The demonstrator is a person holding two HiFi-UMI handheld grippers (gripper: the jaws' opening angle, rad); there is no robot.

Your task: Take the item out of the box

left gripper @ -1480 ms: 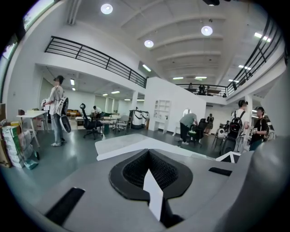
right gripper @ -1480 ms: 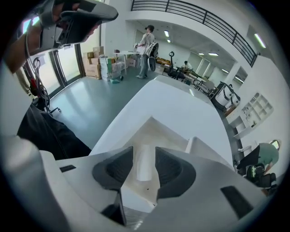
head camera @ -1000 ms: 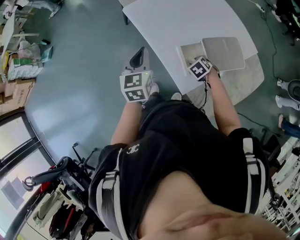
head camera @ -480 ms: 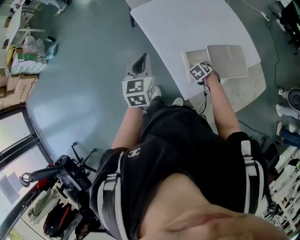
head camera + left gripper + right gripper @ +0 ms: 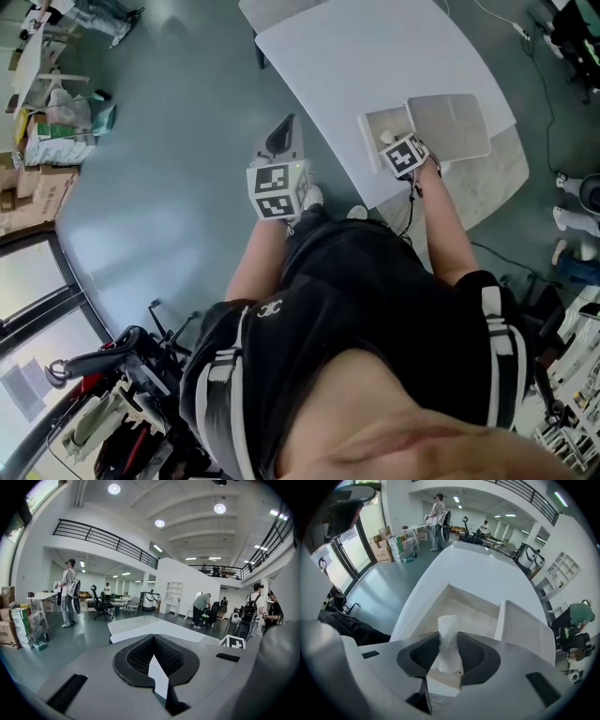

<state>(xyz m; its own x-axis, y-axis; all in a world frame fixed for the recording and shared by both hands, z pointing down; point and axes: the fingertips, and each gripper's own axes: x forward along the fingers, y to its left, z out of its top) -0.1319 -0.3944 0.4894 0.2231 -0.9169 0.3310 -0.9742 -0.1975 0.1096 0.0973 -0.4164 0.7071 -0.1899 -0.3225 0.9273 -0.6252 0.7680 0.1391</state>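
An open white box (image 5: 367, 141) sits near the front edge of the white table (image 5: 356, 56), its lid (image 5: 450, 127) folded back to the right. My right gripper (image 5: 390, 141) hovers over the box, shut on a small white item (image 5: 385, 138). In the right gripper view the white item (image 5: 448, 634) stands upright between the dark pads, above the box's hollow (image 5: 459, 606) and beside the lid (image 5: 520, 625). My left gripper (image 5: 278, 131) is off the table's left side over the floor; in its own view the left gripper (image 5: 154, 660) is shut and holds nothing.
Cardboard boxes and bags (image 5: 37, 141) lie on the floor at the far left. A scooter-like frame (image 5: 103, 356) stands at the lower left. Shelving and gear (image 5: 572, 225) crowd the right edge. Several people stand far off in the hall (image 5: 68, 592).
The right gripper has drawn back a little over the box, and the white item now shows at its tip. The left gripper has hardly moved.
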